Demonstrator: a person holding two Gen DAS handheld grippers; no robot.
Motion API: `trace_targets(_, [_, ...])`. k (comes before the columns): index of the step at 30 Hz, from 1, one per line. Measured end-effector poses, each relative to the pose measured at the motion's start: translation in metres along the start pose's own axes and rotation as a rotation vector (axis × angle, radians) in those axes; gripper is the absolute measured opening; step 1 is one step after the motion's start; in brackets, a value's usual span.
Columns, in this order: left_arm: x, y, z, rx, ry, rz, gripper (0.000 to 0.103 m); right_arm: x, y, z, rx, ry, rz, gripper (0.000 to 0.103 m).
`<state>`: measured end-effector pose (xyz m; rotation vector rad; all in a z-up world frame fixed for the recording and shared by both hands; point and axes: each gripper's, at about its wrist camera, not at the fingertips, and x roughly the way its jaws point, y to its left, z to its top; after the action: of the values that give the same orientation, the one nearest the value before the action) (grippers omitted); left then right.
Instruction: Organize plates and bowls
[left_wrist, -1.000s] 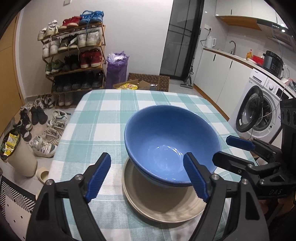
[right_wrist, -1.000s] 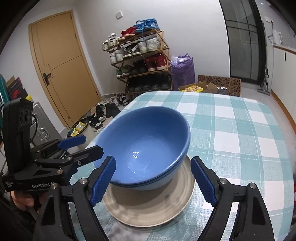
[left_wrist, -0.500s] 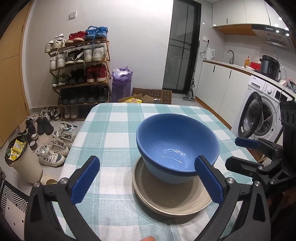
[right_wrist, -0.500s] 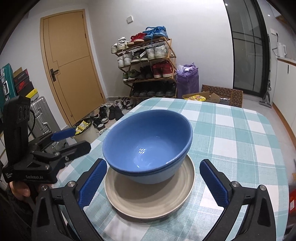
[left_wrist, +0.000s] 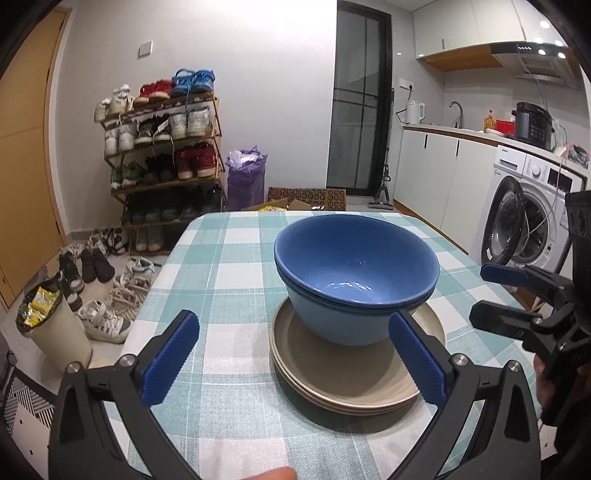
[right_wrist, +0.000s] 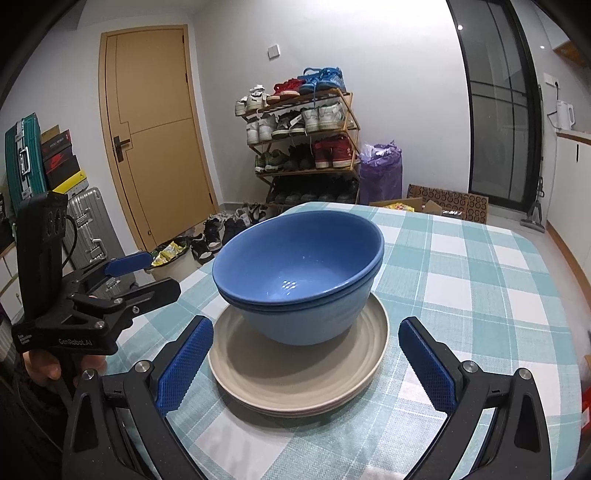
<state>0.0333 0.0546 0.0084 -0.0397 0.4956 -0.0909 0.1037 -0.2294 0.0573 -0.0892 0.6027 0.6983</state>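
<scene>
On checked tablecloth (left_wrist: 229, 273): two nested blue bowls (left_wrist: 356, 273) atop stacked beige plates (left_wrist: 343, 373), left gripper (left_wrist: 293, 360) and right gripper (right_wrist: 306, 363) now withdrawn, jaws wide and empty (stack apparently complete).

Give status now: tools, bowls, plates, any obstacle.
Left tool open, right tool open, both empty. Bowls stacked on plates. No obstacle.

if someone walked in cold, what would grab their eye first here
The blue bowls, two nested, sit on a stack of beige plates near the front of the checked tablecloth. Both grippers, left and right, stand open, just short of the stack. Behind the table, a crowded shoe rack lines the wall.
</scene>
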Motion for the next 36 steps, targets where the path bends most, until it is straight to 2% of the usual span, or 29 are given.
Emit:
trace_targets(5, [-0.001,-0.007,-0.010,0.035,-0.027,0.026,0.103,-0.004,-0.005,-0.010,0.001,-0.021,0.007,0.102])
trace_targets(17, [-0.004,0.002,-0.024,-0.024,-0.093,0.049,0.103,-0.019,-0.006,-0.035,-0.021,-0.082,-0.010,0.102])
trace_targets(25, [-0.001,-0.001,-0.032,-0.015,-0.110,0.055,0.103,-0.025,-0.004,-0.053,-0.039,-0.105,-0.040,0.102])
trace_targets(36, [-0.002,-0.002,-0.035,-0.018,-0.123,0.048,0.103,-0.028,-0.003,-0.059,-0.045,-0.143,-0.047,0.102])
